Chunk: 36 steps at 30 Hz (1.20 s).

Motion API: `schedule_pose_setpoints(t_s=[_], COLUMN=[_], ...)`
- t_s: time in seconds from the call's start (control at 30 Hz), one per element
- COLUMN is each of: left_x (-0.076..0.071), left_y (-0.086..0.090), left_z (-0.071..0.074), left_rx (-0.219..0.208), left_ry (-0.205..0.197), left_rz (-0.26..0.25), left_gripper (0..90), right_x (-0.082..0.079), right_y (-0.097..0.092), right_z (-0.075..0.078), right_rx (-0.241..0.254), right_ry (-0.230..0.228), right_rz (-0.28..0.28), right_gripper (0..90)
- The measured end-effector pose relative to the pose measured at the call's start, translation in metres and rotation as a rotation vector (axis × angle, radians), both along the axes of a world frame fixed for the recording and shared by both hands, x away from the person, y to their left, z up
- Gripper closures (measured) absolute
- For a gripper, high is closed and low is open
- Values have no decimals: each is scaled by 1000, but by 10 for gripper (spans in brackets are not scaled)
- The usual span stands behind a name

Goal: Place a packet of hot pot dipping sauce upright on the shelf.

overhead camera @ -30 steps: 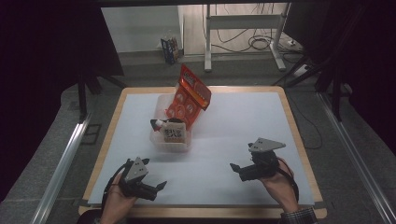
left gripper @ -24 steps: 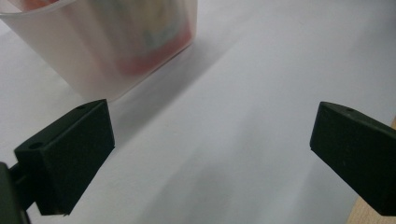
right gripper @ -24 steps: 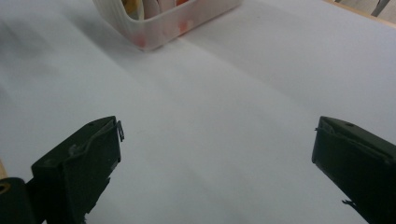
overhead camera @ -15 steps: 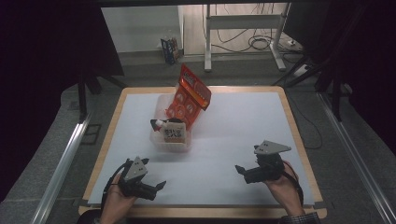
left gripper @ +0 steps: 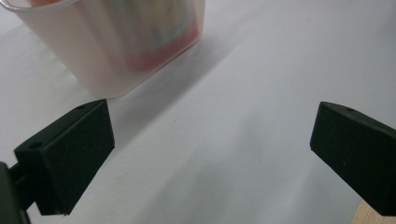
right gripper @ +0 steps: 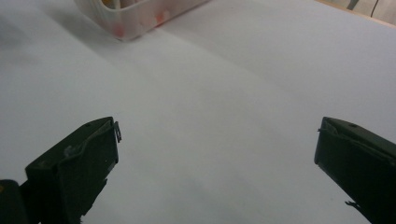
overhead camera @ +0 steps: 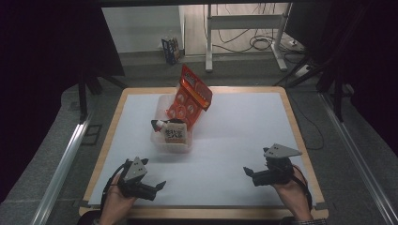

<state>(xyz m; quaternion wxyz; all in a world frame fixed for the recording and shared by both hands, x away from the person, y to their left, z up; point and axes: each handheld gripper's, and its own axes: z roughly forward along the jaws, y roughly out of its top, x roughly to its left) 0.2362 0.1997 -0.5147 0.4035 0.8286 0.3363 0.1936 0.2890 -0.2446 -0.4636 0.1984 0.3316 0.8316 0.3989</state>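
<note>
Since the earlier high view, the right claw (overhead camera: 247, 171) is sitting lower and farther toward the person's edge of the counter (overhead camera: 244, 136), pulled back from the middle; the left claw (overhead camera: 161, 184) is resting much where it was.

Both claws are standing released, jaws spread wide with nothing between them, as each gripper view is showing over bare white surface.

Ahead of the left claw and a little to its right, the clear plastic tub (overhead camera: 172, 140) is standing apart from both claws; from the right claw it is lying well off to the left and ahead. An orange snack bag (overhead camera: 191, 96) is leaning out of its far end, and a small labelled packet (overhead camera: 175, 133) with a dark-capped item beside it is sitting at the near end.

In the left gripper view the tub's (left gripper: 116, 51) wall is looking thin and translucent, so it is probably light, somewhat flexible and smooth enough to slip. Pinching over the rim at a corner, where the wall is stiffest, looks like the safest hold. The bag looks crinkly, soft and air-filled; gripping its flat top seal is likely better than squeezing the belly, which could crush what's inside. Lifting it carelessly may be tipping the light tub.
</note>
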Motion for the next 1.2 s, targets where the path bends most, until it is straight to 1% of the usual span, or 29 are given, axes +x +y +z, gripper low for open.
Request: schedule_pose_setpoints(t_s=[0.3,0.77,0.93,1.03,1.2], left_x=[0,1,2,2,3], left_y=[1,5,5,5,5], left_z=[0,-1,-3,-4,-5], left_rx=[2,8,33,53,64], left_ry=[1,-7,-13,-17,-21], left_rz=[6,20,22,17,17], left_gripper=[0,0,0,0,0], right_x=[-1,-1,2,4,6], right_y=[-18,-43,-51,-56,-59], right_z=[-7,-18,-25,-31,-39], right_rx=[-15,-7,-10,-8,-25], right_ry=[-4,-1,8,26,48], right_rz=[-57,-135,-162,-175,-186], right_gripper=[0,0,0,0,0])
